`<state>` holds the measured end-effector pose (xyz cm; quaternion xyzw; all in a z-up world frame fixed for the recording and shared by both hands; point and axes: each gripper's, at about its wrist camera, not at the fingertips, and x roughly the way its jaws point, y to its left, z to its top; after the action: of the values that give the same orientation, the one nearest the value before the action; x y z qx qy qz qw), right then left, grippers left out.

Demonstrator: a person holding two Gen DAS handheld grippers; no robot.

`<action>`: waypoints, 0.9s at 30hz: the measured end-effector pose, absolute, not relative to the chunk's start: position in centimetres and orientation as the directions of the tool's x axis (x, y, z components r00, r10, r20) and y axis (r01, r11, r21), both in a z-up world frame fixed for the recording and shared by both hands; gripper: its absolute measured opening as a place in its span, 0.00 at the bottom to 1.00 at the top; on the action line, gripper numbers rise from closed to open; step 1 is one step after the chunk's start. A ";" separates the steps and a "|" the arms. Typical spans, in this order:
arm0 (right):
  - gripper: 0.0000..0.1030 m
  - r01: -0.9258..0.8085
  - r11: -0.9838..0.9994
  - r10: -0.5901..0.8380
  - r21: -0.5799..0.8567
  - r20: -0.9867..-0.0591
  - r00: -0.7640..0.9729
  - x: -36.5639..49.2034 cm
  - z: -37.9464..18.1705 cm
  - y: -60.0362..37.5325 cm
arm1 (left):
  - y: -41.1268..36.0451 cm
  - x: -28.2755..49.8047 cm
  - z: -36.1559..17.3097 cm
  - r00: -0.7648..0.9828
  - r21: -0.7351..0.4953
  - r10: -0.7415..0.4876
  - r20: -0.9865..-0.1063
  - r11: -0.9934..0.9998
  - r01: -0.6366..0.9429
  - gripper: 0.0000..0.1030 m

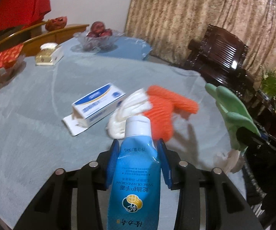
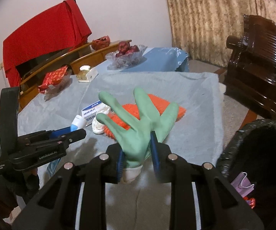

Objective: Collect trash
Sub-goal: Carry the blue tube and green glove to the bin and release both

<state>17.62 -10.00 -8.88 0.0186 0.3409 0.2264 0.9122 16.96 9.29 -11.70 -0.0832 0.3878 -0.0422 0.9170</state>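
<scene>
1. Two grippers are each clamped on one item above the grey-blue tabletop (image 1: 32,115). The left gripper (image 1: 138,149) has its jaws partly closed against the sides of a blue hand cream tube (image 1: 136,172), white cap pointing forward.
2. The right gripper (image 2: 139,153) has its jaws nearly together, pinching the cuff of a green rubber glove (image 2: 140,122) whose fingers splay outward.
3. The tube reads "SNAKE OIL HAND CREAM" and "50g"; the left gripper's body, seen from the right wrist camera, reads "GenRobot.AI".
4. On the tabletop, from left: a red packet (image 1: 3,61), a small white box (image 1: 48,54), a glass bowl of red fruit (image 1: 98,36), a blue-and-white carton (image 1: 97,105) with its end flap open, white crumpled material (image 1: 126,113) and an orange ribbed glove (image 1: 164,107).
5. Right of the tabletop stands a black-lined bin (image 2: 257,153) with a purple mask (image 2: 242,184) inside; a dark wooden chair (image 2: 257,61) stands beyond it.
</scene>
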 end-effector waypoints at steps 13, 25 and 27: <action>0.22 -0.297 0.937 0.349 0.186 -0.554 0.755 14.7 -5.9 -17.5 | 1.6 17.5 -8.0 0.718 -0.198 -0.259 -0.646 0.965 0.169 0.39; 0.22 -0.100 0.986 0.158 0.135 -0.543 0.824 11.4 -5.0 -28.2 | -9.6 18.8 -6.4 0.674 -0.211 -0.412 -0.613 0.908 0.363 0.39; 0.22 -0.071 0.989 0.130 0.128 -0.546 0.827 11.1 -5.1 -29.7 | -11.5 19.0 -6.3 0.662 -0.214 -0.438 -0.608 0.894 0.394 0.39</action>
<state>11.08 -29.67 -5.13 0.0513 0.2890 0.0525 0.9545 19.01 -11.53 -6.29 -0.0321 0.3417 -0.2282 0.9111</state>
